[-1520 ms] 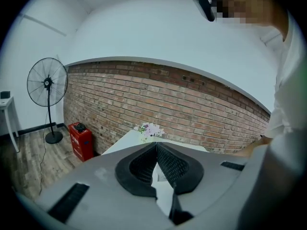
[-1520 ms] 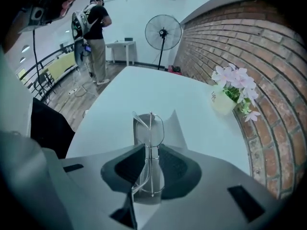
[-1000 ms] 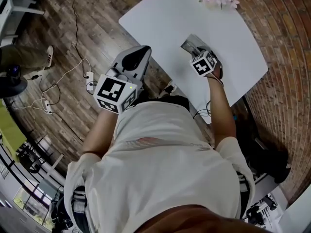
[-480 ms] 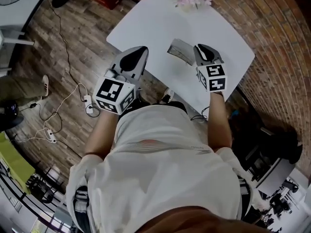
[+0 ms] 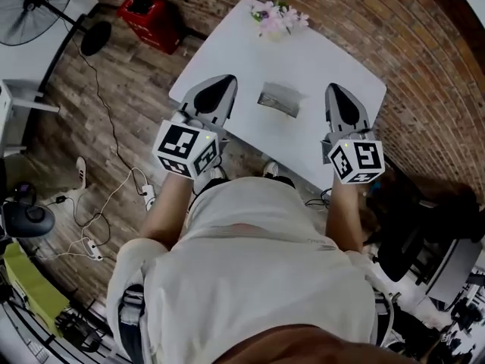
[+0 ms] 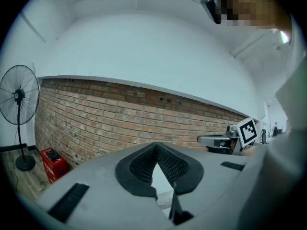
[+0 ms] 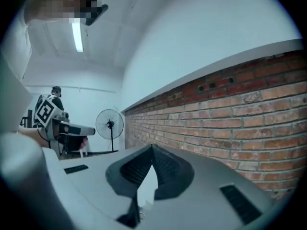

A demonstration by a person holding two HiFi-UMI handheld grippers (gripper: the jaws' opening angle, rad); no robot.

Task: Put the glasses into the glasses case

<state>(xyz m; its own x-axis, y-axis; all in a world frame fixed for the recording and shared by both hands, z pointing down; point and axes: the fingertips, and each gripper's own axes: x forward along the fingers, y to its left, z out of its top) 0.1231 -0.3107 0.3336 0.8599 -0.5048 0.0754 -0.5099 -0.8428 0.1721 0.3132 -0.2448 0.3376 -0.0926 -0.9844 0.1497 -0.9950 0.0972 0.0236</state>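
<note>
Here, the ribbed fingers [image 6: 144, 164] of the left gripper [image 6: 156, 145] are pressed together at their tips, with nothing between them. The fingers [image 7: 165, 166] of the right gripper [image 7: 152, 147] are likewise closed tip to tip and hold nothing. Each gripper points roughly level toward a brick wall [image 6: 120, 114], clear of the surface below.

Seen from the head view, a person in a pale shirt holds the two grippers out in front, well apart, each with a black-and-white marker cube at its rear. The left gripper shows over the left corner of a white table [image 5: 326, 55], and the right gripper over the table's right edge. The glasses case [image 5: 279, 99], grey and oblong, lies near the middle of the surface, between the two grippers and touched by neither. Whether the glasses are inside it cannot be told.

A small bunch of pink flowers [image 5: 276, 17] sits at the far corner of the table. On the wooden floor beyond the left edge stand a red box [image 5: 150, 17] and a pedestal fan [image 5: 34, 6].
</note>
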